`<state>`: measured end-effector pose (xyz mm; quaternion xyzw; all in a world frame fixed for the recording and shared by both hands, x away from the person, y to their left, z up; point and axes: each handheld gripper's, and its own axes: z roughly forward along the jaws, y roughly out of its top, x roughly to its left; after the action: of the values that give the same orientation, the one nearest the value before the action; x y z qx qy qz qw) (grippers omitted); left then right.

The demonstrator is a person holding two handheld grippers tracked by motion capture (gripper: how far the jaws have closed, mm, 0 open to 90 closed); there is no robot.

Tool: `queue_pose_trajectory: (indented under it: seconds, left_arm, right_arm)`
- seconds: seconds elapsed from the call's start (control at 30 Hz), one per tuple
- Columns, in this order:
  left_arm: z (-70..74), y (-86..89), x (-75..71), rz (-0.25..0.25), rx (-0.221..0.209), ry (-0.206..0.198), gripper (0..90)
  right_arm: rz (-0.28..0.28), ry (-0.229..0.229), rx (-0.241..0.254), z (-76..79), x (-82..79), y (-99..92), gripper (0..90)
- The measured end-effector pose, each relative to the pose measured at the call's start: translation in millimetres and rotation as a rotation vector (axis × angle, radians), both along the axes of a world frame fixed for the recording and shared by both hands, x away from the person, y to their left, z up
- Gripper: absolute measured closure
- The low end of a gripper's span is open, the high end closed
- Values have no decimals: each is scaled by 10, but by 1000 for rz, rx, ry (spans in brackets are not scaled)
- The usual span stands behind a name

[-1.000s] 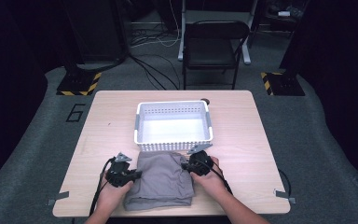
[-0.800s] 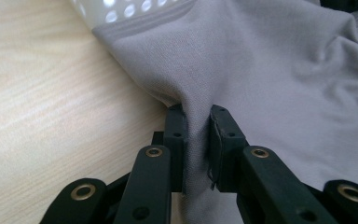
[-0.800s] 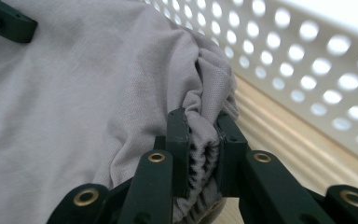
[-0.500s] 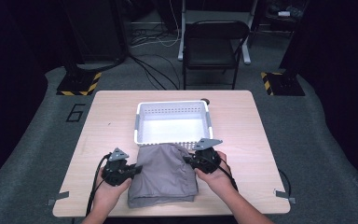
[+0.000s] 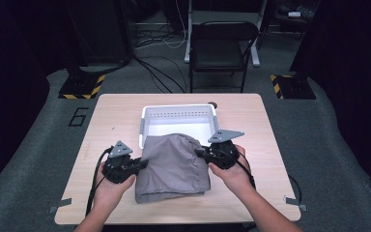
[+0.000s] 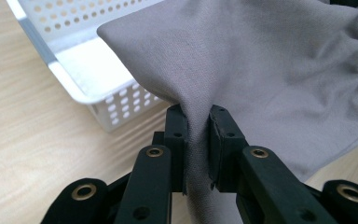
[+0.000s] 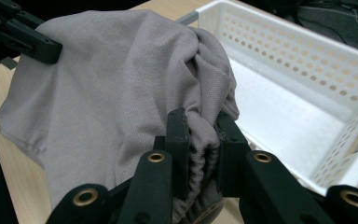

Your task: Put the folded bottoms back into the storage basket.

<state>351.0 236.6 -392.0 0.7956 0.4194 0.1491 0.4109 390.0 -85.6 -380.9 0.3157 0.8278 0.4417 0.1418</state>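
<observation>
1. White perforated basket [image 5: 178, 118] just beyond both grippers, toward the far side of the table [image 5: 270, 145]; floor of the basket bare and white in the right gripper view, nothing lying on it.
2. Grey folded garment [image 5: 174, 164] strung between the two grippers, far edge draped over the near rim of the basket, near edge resting on the tabletop toward the person.
3. Left gripper [image 5: 136, 164] clamped onto the garment's left edge; in the left gripper view, a pinched fold of cloth [image 6: 198, 140] squeezed tight between both pads.
4. Right gripper [image 5: 202, 153] clamped likewise on the right edge, at a gathered, bunched band of fabric [image 7: 200, 140] pressed between the pads.
5. Seen from the right gripper, the basket wall [image 7: 279, 51] just to the right and ahead; the other gripper's black jaw [image 7: 23, 35] at the cloth's far corner.
6. Bare wood outside each gripper: a wide strip left of the left one, another right of the right one, both running to the table's side edges.
7. Narrow strip of tabletop between the garment's near edge and the table's near edge.
8. Beyond the basket, a short stretch of tabletop, then a dark chair [image 5: 220, 46] well apart on the floor.
</observation>
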Motion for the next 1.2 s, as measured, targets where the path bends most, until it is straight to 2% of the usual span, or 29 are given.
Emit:
queue_pose_trajectory:
  seconds: [0.17, 0.33, 0.57, 0.67, 0.7, 0.77, 0.87, 1.07, 1.2]
  left_arm:
    - [138, -4, 95, 0, -10, -11, 790]
    - [234, -2, 199, 1, -18, -17, 790]
    - [312, -38, 334, 2, 8, -26, 790]
    - [339, -45, 381, 10, 7, -31, 790]
    - [348, -46, 398, 12, 7, -31, 789]
    - [367, -51, 432, 15, 5, -34, 789]
    - [394, -61, 482, 18, 14, -38, 789]
    - [450, -69, 570, 21, 28, -40, 789]
    - [470, -62, 623, 29, 18, -40, 789]
  right_arm:
    - [1, -31, -6, 171, 49, -13, 781]
    - [-3, -34, 11, 304, 138, -37, 780]
    - [-10, -12, 1, 385, 251, -43, 780]
    - [-4, -10, -18, 428, 292, -36, 780]
    - [-1, -27, -22, 442, 310, -32, 780]
    - [-6, -22, -34, 484, 326, -24, 780]
    - [-5, -45, -53, 536, 369, -20, 780]
    - [-13, -59, -70, 623, 457, 11, 780]
    - [-18, -61, -69, 672, 494, 26, 780]
